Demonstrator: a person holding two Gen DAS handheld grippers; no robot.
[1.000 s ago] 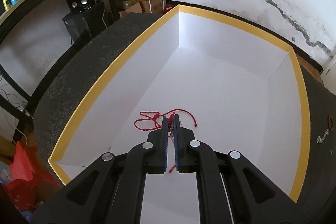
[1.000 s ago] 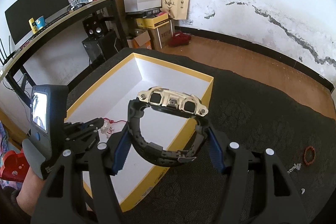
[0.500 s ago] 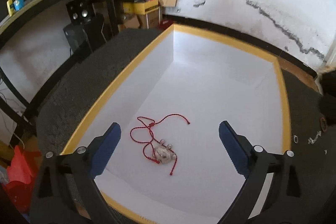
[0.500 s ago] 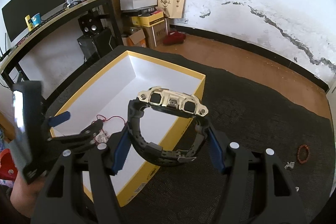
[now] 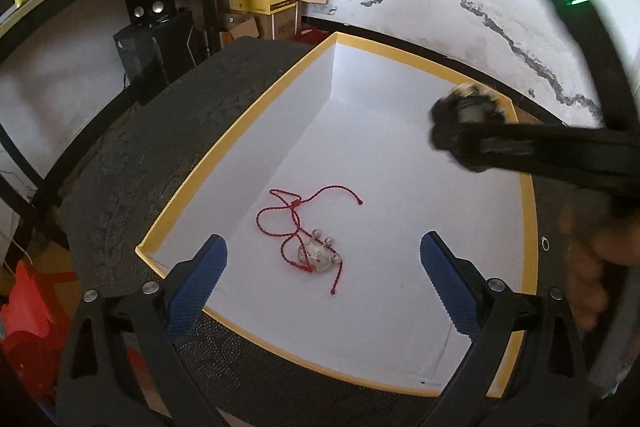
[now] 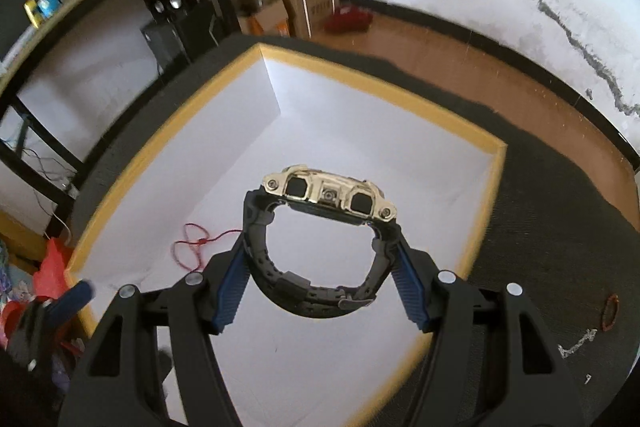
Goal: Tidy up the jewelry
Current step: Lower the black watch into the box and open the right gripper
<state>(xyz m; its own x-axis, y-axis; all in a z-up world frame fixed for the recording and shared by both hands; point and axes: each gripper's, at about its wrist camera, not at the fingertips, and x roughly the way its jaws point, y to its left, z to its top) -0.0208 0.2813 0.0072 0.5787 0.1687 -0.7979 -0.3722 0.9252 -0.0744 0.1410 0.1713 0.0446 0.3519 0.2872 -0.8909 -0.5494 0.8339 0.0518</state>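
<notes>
1. Two claws hang over one yellow-rimmed box (image 5: 240, 115) with a white floor, set on a dark-covered tabletop (image 5: 160, 147)
2. Left claw (image 5: 322, 285) has just spread its jaws wide, with nothing pressed between them; the red cord bracelet (image 5: 304, 227) with a silver charm lies loose on the box floor just ahead, toward 12 o'clock
3. Right claw (image 6: 320, 291) clamps a black-strapped watch (image 6: 328, 193), gold case upward, over the box
4. Out on the tabletop at 3 o'clock of the right claw lie a small red ring (image 6: 611, 311) and a silver chain (image 6: 576, 343)
</notes>
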